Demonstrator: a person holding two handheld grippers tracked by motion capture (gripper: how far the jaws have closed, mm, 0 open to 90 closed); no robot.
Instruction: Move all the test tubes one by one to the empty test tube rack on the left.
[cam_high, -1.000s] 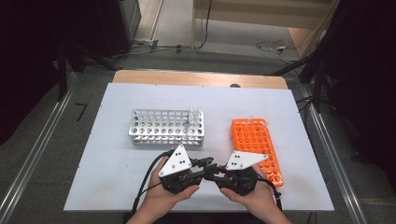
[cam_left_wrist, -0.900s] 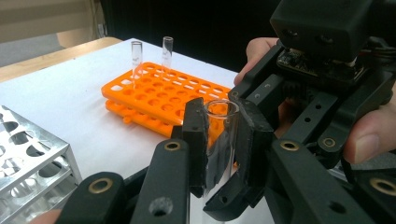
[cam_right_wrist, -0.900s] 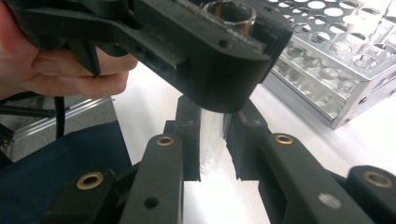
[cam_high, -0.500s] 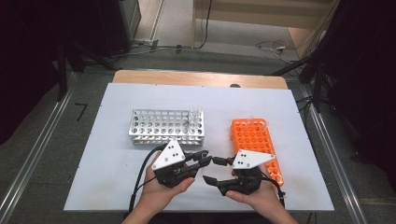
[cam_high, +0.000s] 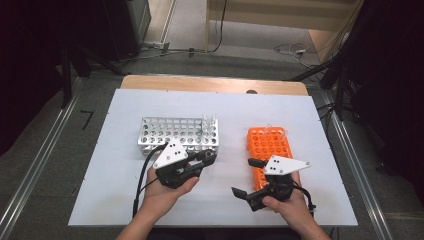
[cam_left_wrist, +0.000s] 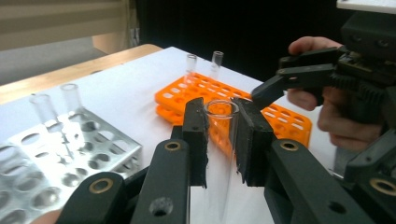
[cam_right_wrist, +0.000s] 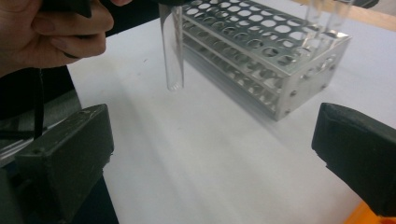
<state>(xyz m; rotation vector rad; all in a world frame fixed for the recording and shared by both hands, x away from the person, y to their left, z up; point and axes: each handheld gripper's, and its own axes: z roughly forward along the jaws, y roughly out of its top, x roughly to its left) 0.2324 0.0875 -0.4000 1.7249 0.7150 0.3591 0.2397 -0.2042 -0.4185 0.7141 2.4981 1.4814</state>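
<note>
Two racks sit ahead of me on the tabletop (cam_high: 125, 200); my left gripper (cam_left_wrist: 223, 142) has its fingers clamped on a clear test tube (cam_left_wrist: 219, 154), hanging upright just before the metal rack (cam_high: 177, 134). My right gripper (cam_high: 247, 176) has just been opening, fingers wide, nothing between them, beside the orange rack (cam_high: 267, 142). Glass is slick: a tilted wrist could let it slip, or clip the rack's rim

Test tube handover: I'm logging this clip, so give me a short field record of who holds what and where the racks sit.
tube: clear test tube, upright
left gripper: shut on the tube
right gripper: open, empty, jaws just opened
silver rack: ahead of left hand, two tubes at far right corner
orange rack: beside right hand
surface: white table
</note>
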